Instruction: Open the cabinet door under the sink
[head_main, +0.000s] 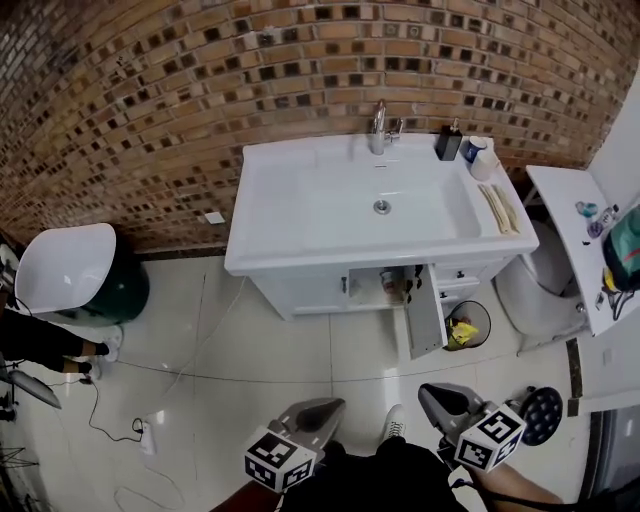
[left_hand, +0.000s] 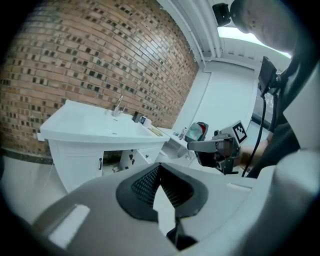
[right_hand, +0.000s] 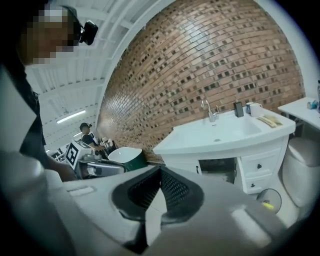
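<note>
The white cabinet (head_main: 300, 292) stands under the sink (head_main: 258, 262). Its right door (head_main: 426, 312) hangs swung out toward me, showing a dark inside with pipes (head_main: 385, 283). The left door (head_main: 312, 294) with its dark handle is closed. The same opening (left_hand: 118, 161) shows in the left gripper view and as the opening (right_hand: 216, 169) in the right gripper view. My left gripper (head_main: 325, 408) (left_hand: 160, 167) and right gripper (head_main: 432, 395) (right_hand: 160, 170) are held low near my body, far from the cabinet. Both are shut and hold nothing.
A faucet (head_main: 379, 128), a soap bottle (head_main: 449, 143) and a cup (head_main: 478, 152) stand on the sink top. A small bin (head_main: 470, 325) sits right of the open door, beside a toilet (head_main: 540, 290). A white and green tub (head_main: 75, 272) and a cable (head_main: 110, 430) lie left.
</note>
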